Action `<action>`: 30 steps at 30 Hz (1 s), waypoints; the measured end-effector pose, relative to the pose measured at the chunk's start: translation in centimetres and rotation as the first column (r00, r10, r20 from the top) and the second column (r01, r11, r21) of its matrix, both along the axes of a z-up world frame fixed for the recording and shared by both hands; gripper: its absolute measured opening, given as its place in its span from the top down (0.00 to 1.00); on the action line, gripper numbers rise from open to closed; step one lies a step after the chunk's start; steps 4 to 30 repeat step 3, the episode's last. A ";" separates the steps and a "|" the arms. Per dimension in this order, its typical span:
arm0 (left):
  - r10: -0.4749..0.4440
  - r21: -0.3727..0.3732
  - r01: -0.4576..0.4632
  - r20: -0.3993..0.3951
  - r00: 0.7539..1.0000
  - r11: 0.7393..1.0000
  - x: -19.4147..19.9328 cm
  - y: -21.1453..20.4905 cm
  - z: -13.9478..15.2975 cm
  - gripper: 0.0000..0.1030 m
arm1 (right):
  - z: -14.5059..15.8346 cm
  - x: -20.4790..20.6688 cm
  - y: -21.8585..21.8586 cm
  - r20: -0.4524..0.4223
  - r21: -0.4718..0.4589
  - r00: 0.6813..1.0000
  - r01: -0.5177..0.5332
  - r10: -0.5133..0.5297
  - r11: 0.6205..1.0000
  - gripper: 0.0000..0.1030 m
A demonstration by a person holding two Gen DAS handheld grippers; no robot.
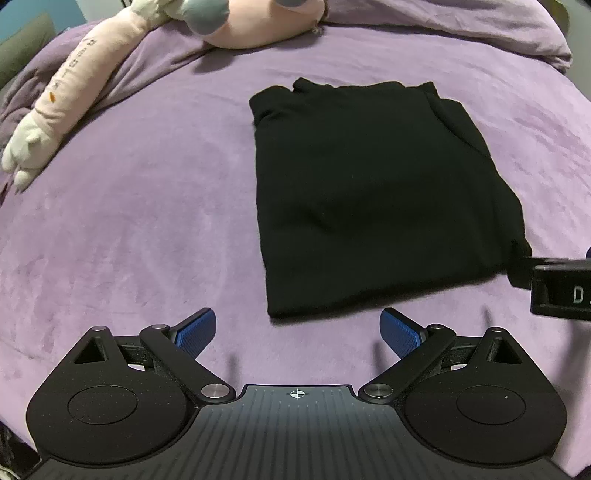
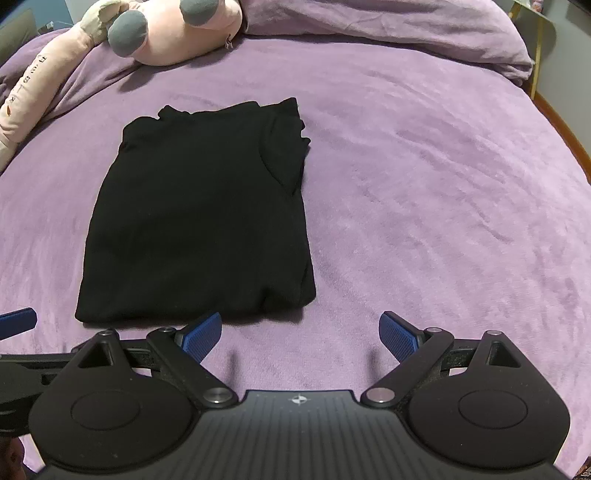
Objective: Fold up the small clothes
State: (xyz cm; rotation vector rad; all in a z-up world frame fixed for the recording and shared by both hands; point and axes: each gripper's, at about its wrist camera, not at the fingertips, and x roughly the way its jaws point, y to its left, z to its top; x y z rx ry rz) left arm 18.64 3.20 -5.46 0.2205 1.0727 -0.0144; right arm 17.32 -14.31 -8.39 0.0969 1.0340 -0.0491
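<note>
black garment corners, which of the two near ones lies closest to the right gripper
The near right corner of the black garment, just ahead of the open right gripper. The near left corner lies further over, nearer the left gripper.

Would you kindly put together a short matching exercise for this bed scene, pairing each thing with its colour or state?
Things:
1. garment
2. plush toy
3. bedspread
4. left gripper

Descriptions:
A. purple, spread underneath
B. open, holding nothing
C. black, folded flat
D. pink with grey parts, at the far edge

Pairs: 1-C, 2-D, 3-A, 4-B
</note>
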 end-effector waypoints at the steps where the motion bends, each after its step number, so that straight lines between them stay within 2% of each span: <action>1: -0.001 0.003 0.001 -0.005 1.000 1.000 0.0 -0.1 0.0 0.04 | 0.1 0.0 0.0 0.002 -0.001 1.000 0.000 0.000 1.000 0.10; 30: -0.004 0.004 0.004 -0.009 1.000 1.000 -0.1 -0.1 0.1 0.04 | 0.3 -0.1 0.0 0.004 -0.003 1.000 0.000 0.000 1.000 0.10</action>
